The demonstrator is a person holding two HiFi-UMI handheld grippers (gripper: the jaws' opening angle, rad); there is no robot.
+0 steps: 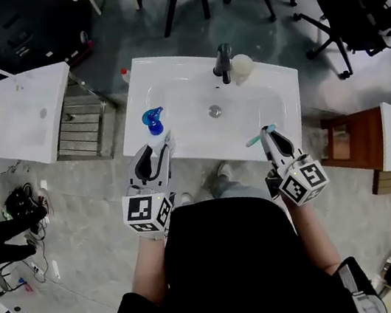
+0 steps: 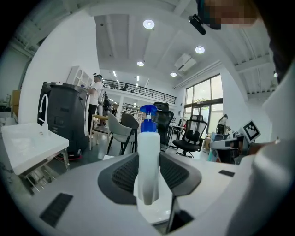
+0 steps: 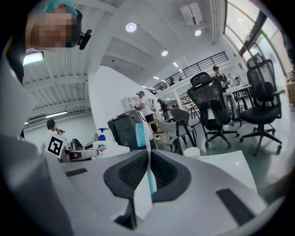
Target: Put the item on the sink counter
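**Two items being carried in, nothing yet set down**

The task is being judged as barely begun. A white bottle with a blue pump head (image 1: 152,120) is being gripped upright between the jaws of the left gripper (image 1: 156,147), which are closed on its body. It is being held over the left part of the sink counter (image 1: 165,67), at the edge of the basin (image 1: 198,130). Whether its base is touching the rim is hard to tell from above; it appears to be hanging clear. A teal and white toothbrush (image 1: 259,136) is being clamped by its handle in the jaws of the right gripper (image 1: 268,138), bristles up, and is being held over the front right of the basin. Both placements are being left to do.

Flat room is being offered mainly along the back ledge. The stretch to the left of the faucet (image 1: 222,63) is bare, while the spot just to the right of the faucet is being taken up by a white cup (image 1: 243,67). The side rims are being read as narrow, with a drop to the floor outside and a slope into the basin inside, so the bottle is being judged safer on the back left corner.
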